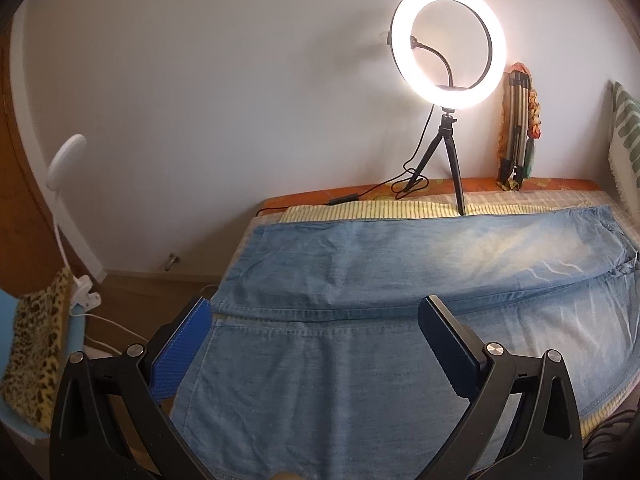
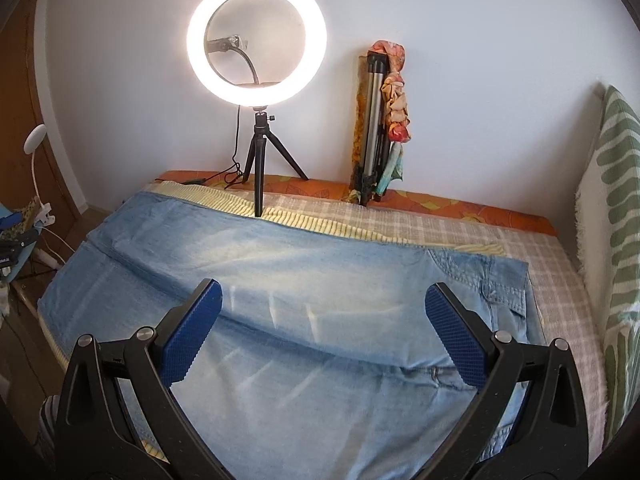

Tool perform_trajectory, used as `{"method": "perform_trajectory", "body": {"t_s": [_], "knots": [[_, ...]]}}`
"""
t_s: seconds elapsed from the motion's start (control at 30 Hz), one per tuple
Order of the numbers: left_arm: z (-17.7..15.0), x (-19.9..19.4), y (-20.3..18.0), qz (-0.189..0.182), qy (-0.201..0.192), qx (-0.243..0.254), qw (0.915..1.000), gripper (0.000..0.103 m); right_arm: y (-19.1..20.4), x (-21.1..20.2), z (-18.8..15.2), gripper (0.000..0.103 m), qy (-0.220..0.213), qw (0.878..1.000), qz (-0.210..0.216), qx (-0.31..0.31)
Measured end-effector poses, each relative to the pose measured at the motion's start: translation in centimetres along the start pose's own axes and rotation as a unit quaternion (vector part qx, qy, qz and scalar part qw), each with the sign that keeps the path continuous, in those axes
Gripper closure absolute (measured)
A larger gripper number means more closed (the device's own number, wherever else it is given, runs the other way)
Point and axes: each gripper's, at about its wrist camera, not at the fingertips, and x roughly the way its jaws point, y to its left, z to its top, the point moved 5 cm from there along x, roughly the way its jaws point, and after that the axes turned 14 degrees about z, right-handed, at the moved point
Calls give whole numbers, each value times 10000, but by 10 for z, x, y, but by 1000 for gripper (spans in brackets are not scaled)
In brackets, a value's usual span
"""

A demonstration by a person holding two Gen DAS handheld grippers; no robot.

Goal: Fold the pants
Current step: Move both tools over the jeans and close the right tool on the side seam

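Observation:
Light blue jeans (image 1: 360,264) lie flat and spread out on the bed, legs to the left, waist to the right. They also show in the right wrist view (image 2: 304,280), with the waistband and pocket at the right. My left gripper (image 1: 316,312) is open and empty, above the leg ends near the bed's left edge. My right gripper (image 2: 322,296) is open and empty, above the thigh and crotch part of the jeans.
A lit ring light on a small tripod (image 1: 448,46) (image 2: 257,40) stands on the bed's far edge. A folded tripod with a scarf (image 2: 380,128) leans on the wall. A patterned pillow (image 2: 616,240) is at the right. A chair with leopard cloth (image 1: 36,352) stands left of the bed.

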Motion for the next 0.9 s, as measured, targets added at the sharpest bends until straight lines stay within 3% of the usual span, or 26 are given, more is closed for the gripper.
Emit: {"method": "perform_trajectory", "body": {"t_s": [0.17,0.4,0.63,0.73,0.9], "knots": [[17,31,-10,-190,118,18,9997,10,-2,45,34,0,212,9991,210,-317],[26,88,-23,-535,608,-131,9966,23,-12,125,54,2,948,9923,504,-615],[20,143,-47,-748,1038,-11,9918,34,-17,206,48,19,1566,9792,838,-982],[17,165,-56,-803,1214,24,9894,42,-14,243,42,31,1846,9711,1056,-1086],[15,197,-71,-872,1392,52,9864,51,-8,296,35,38,2172,9594,1282,-1267]]}}
